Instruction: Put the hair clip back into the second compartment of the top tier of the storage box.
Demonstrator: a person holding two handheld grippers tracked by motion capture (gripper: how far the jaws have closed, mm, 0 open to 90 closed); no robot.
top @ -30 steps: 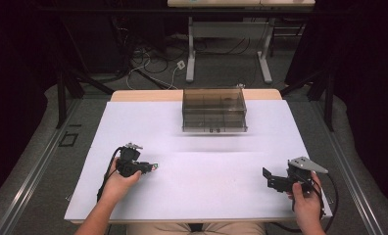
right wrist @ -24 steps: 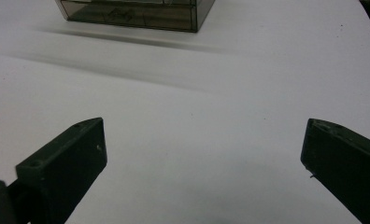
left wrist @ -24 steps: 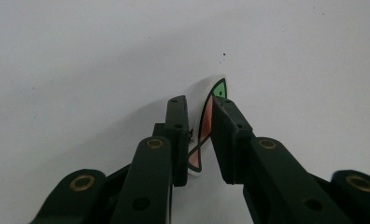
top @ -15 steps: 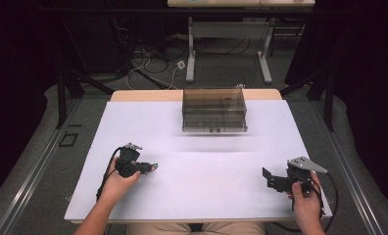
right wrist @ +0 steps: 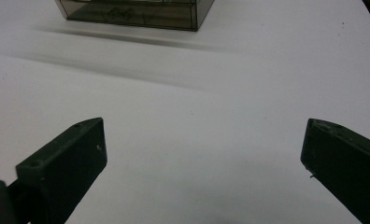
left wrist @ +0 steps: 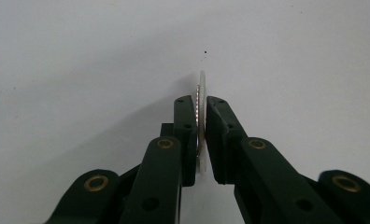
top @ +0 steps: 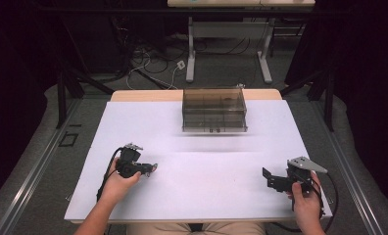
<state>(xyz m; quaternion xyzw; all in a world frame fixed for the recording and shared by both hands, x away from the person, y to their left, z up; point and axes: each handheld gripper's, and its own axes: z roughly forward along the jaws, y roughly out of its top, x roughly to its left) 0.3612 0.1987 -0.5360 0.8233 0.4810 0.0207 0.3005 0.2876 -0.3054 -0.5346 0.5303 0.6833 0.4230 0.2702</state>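
Note:
A thin silvery coin (left wrist: 202, 100) stands on edge between the jaws of my left gripper (left wrist: 201, 105), which is shut on it just above the white table. From above, that left gripper (top: 152, 168) sits at the table's left front, held by a hand. At the right front, a hand holds my right gripper (top: 267, 178) with its jaws wide apart and nothing between them; its fingers (right wrist: 78, 149) frame bare white surface. A smoky transparent box (top: 214, 110) with compartments stands at the far middle of the table, and the same box (right wrist: 136, 13) lies ahead of the right gripper.
The white table (top: 202, 196) spreads bare between the two grippers and the box. Beyond its far edge are desk legs (top: 191, 49) and cables on a dark floor. Grey floor rails run along both sides.

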